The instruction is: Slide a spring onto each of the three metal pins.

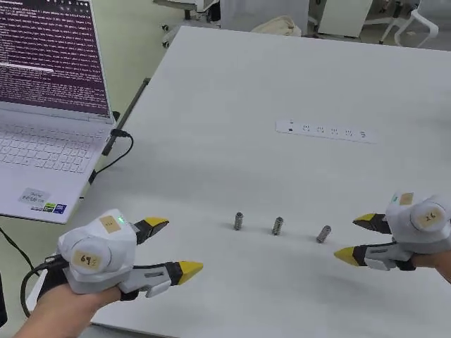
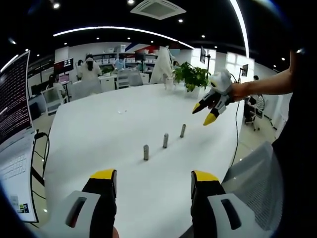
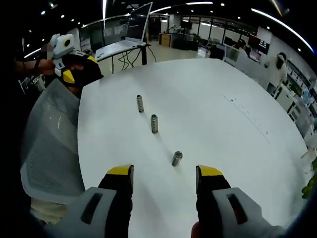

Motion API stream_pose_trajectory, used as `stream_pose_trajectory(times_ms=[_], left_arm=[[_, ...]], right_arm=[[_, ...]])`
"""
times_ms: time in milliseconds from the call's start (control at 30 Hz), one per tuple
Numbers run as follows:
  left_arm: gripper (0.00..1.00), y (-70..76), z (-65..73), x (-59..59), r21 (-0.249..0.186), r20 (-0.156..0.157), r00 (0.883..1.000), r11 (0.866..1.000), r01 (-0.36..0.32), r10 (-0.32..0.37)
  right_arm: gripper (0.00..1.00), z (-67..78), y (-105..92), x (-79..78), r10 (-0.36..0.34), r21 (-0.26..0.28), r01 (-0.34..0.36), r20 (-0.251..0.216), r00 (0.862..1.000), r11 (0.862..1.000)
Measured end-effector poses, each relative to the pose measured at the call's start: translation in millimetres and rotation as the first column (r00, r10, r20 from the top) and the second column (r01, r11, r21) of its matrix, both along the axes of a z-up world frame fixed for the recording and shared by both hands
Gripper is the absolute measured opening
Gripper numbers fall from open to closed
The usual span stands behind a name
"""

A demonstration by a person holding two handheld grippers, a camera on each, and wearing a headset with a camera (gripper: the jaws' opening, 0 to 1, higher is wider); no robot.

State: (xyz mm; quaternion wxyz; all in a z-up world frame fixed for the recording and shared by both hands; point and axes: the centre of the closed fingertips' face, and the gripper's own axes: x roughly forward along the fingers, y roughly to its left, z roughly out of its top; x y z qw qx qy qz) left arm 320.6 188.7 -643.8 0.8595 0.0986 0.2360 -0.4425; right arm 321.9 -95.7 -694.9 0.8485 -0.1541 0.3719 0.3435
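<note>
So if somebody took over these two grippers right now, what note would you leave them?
Left gripper: open, empty, above the table, short of the row.
Right gripper: open, empty, just past the row's other end.
Things: left spring, middle spring and right spring stand upright in a line, apart.
Done: all three look seated, though what is inside the coils is too small to tell.
Left: probably only a check.

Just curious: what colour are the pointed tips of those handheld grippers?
Yellow; clearest in the head view, on the white left gripper.
</note>
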Motion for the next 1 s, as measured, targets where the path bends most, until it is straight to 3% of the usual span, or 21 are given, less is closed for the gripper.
stream_pose_trajectory(times_ms=[433,733,1000], left_arm=[[0.6,-1.5,2.8,-1.3,-0.032,-0.024,1.0,0.999,-0.005,0.005],[0.64,-0.6,2.0,-4.2,-0.043,-0.037,0.999,0.999,-0.015,0.014],[0.65,-5.3,0.0,-8.1,-0.048,-0.046,0.999,0.999,-0.013,0.011]], right_arm=[[0.61,16.6,2.0,-35.1,-0.119,0.149,0.116,0.014,0.993,0.982],[0.67,18.2,0.6,-54.7,-0.178,0.205,0.174,0.002,0.984,0.963],[0.75,12.9,1.2,-65.9,-0.211,0.212,0.209,-0.013,0.977,0.955]])
